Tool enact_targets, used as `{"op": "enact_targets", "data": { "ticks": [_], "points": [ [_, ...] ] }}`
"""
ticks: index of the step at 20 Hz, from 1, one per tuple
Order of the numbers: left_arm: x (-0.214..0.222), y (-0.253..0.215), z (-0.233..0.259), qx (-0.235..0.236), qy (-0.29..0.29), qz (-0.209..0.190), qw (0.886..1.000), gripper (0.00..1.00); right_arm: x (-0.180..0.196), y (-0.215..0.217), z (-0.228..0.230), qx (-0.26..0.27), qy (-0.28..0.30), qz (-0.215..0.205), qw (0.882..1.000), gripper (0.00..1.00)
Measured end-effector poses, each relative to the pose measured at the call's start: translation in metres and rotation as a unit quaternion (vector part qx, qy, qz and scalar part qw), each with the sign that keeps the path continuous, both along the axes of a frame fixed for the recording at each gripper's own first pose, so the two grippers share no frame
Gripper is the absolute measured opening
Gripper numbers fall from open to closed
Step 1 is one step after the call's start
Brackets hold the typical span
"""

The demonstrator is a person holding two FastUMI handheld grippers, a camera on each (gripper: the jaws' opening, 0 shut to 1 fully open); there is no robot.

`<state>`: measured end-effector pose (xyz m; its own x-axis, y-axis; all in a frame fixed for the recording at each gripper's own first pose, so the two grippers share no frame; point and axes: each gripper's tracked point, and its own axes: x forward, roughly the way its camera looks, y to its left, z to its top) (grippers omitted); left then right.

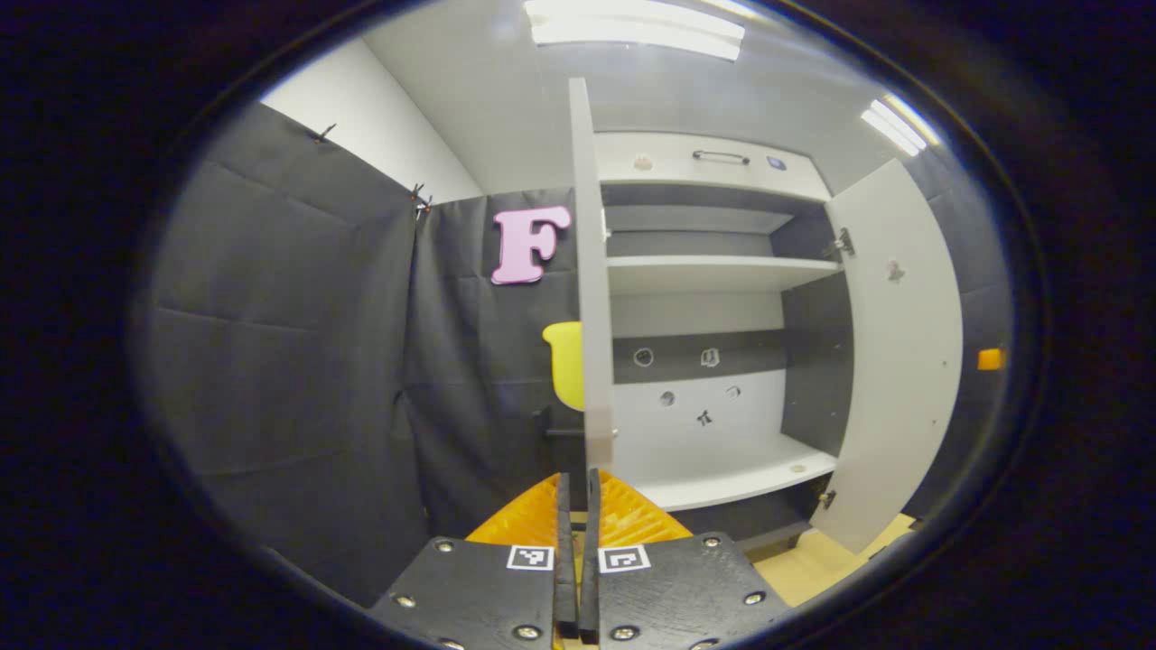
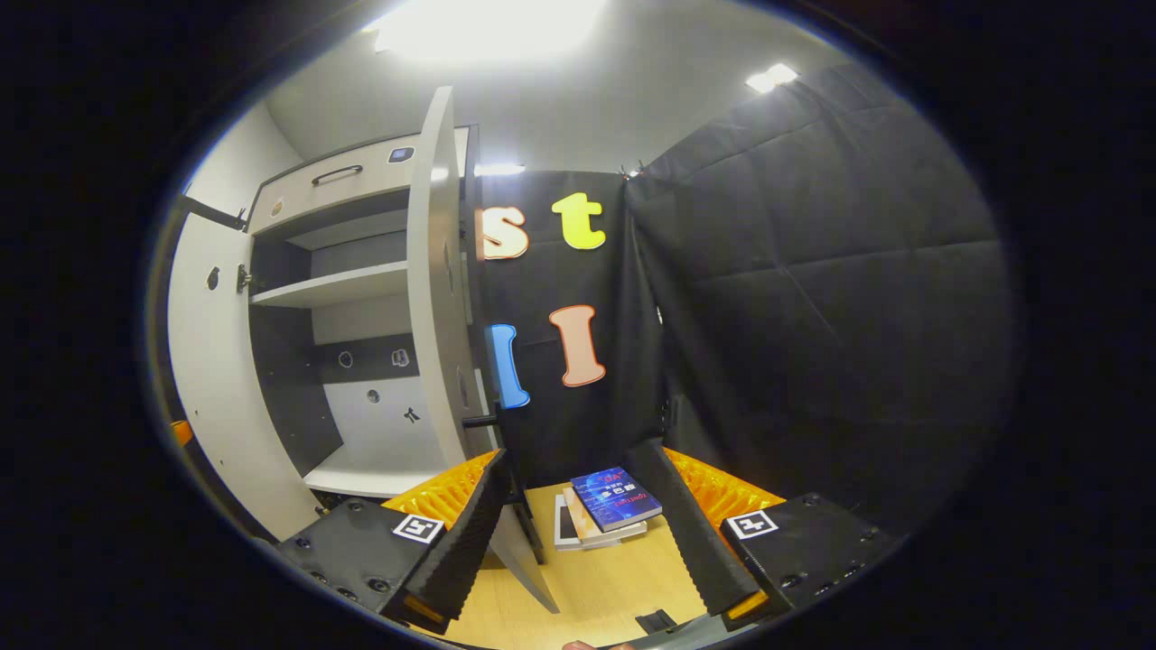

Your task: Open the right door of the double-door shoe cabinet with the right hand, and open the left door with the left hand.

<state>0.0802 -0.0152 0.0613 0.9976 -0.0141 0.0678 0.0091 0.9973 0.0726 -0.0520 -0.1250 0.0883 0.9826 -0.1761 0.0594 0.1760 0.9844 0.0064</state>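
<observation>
The white shoe cabinet (image 1: 722, 271) stands with both doors swung wide, showing its bare shelves. In the left gripper view the left door (image 1: 589, 271) is edge-on straight ahead, its dark knob (image 1: 555, 433) sticking out to the left. My left gripper (image 1: 578, 478) is shut just below and short of that edge, with nothing visibly between its fingers. The right door (image 1: 903, 361) hangs open at the far right. In the right gripper view the right door (image 2: 433, 271) is edge-on, its knob (image 2: 479, 420) just above my open right gripper (image 2: 571, 456). The door's lower corner runs between the fingers, near the left one.
Two books (image 2: 610, 506) lie stacked on the wooden floor (image 2: 614, 587) ahead of the right gripper. Black cloth walls close in on both sides. A drawer with a handle (image 1: 720, 157) tops the cabinet. The left door (image 2: 217, 361) shows at the left of the right gripper view.
</observation>
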Motion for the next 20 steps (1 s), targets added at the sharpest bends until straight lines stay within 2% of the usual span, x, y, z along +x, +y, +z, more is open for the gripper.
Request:
{"op": "enact_targets", "data": {
  "ticks": [2,5,7,9,13,16,20],
  "points": [
    [-0.012,-0.022,0.012,-0.006,-0.022,0.002,1.0,0.18,0.0,-0.003,-0.013,-0.001,0.006,0.017,1.0,0.98],
    [-0.018,-0.072,0.0,0.026,-0.01,0.001,1.0,0.96,-0.004,-0.008,-0.031,0.0,0.015,0.045,0.999,0.98],
    [-0.026,-0.112,-0.008,0.057,0.001,-0.009,0.998,0.96,-0.012,-0.017,-0.033,0.005,0.009,0.06,0.998,0.98],
    [-0.027,-0.142,-0.011,0.067,0.0,-0.011,0.998,0.96,-0.023,-0.021,-0.042,0.021,0.013,0.08,0.997,0.98],
    [-0.037,-0.195,-0.029,0.029,0.012,-0.035,0.999,0.96,-0.036,-0.037,-0.057,0.045,0.021,0.096,0.994,0.98],
    [-0.04,-0.203,-0.04,0.021,0.036,-0.029,0.999,0.96,-0.04,-0.04,-0.067,0.066,0.028,0.103,0.992,0.98],
    [-0.043,-0.182,-0.041,0.008,0.035,-0.005,0.999,0.96,-0.039,-0.026,-0.073,0.086,0.025,0.1,0.991,0.98]
  ]
}}
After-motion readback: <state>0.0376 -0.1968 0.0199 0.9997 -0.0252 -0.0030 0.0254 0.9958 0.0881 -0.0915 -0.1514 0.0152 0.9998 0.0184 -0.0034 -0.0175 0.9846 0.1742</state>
